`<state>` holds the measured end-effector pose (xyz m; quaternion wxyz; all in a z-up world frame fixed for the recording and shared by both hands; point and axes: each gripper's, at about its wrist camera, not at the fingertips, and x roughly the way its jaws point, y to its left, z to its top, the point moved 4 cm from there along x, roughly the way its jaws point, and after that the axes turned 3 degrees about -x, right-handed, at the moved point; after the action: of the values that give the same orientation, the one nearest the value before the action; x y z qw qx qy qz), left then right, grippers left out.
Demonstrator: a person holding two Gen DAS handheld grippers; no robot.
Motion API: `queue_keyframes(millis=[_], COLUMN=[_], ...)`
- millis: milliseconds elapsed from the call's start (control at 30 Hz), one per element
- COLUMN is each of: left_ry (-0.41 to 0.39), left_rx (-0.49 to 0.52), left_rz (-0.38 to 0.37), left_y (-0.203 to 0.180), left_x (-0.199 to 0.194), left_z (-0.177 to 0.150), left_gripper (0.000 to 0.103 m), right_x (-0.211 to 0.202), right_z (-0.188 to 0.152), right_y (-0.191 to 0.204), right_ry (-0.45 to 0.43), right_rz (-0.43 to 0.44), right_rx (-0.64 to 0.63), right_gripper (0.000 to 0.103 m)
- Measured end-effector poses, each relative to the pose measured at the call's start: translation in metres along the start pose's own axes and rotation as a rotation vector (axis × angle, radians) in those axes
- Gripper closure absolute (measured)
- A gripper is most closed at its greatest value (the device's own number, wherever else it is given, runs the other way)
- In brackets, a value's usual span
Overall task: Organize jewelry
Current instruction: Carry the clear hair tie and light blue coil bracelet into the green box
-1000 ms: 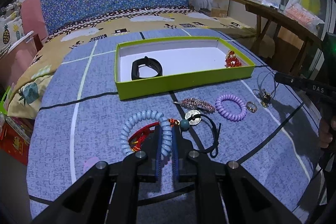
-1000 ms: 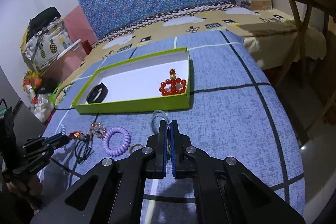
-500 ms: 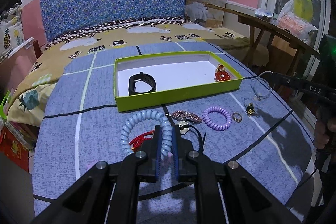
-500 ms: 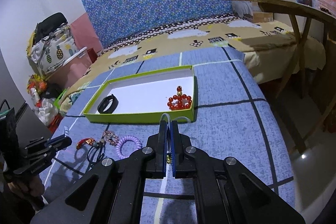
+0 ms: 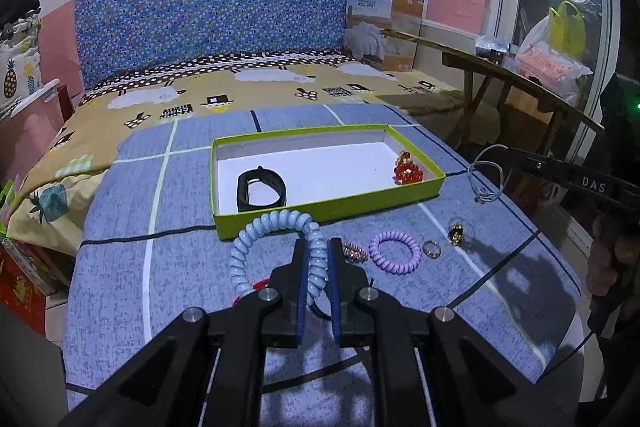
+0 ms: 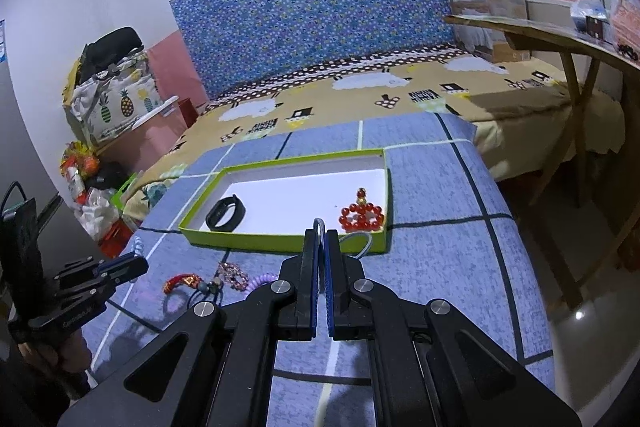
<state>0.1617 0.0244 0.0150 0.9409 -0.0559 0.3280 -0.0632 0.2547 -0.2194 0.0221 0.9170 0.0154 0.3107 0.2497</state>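
Note:
My left gripper (image 5: 318, 251) is shut on a light blue spiral bracelet (image 5: 264, 239) and holds it above the blue cloth, short of the green box (image 5: 332, 203). My right gripper (image 6: 321, 235) is shut on a thin silver bangle (image 6: 360, 241), also seen in the left wrist view (image 5: 486, 175), held in the air near the box's right corner. The box (image 6: 280, 241) holds a black band (image 5: 260, 189) and a red bead bracelet (image 5: 408, 169). On the cloth lie a purple spiral tie (image 5: 394, 253), a ring (image 5: 432, 249), a sparkly clip (image 5: 352, 251) and a gold earring (image 5: 456, 233).
A red tassel charm (image 6: 182, 283) and a black cord lie on the cloth to the left. A wooden folding table (image 6: 568, 43) stands at the right past the bed edge. Bags and boxes (image 6: 108, 99) are stacked at the left. A cardboard box (image 5: 384, 27) stands at the back.
Both grippers have risen and pulled back. The blue spiral bracelet has been lifted off the cloth. The silver bangle has risen with the right gripper.

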Motion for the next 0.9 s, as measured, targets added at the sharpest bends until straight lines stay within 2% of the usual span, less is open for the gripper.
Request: queue_keyframes(millis=[400,900], left_ry=[-0.001,-0.017], left_rx=[0.013,0.027], left_rz=[0.001,0.069], left_y=[0.004,0.033], left_x=[0.024,0.089], left_z=[0.022,0.079], left_gripper=[0.093,0.093], right_x=[0.029,0.103], right_z=[0.019,0.06], right_y=[0.011,-0.017], right_ry=[0.014,0.064], right_rz=[0.03,0.026], right_rx=[-0.042,-0.048], right_gripper=[0.101,0.101])
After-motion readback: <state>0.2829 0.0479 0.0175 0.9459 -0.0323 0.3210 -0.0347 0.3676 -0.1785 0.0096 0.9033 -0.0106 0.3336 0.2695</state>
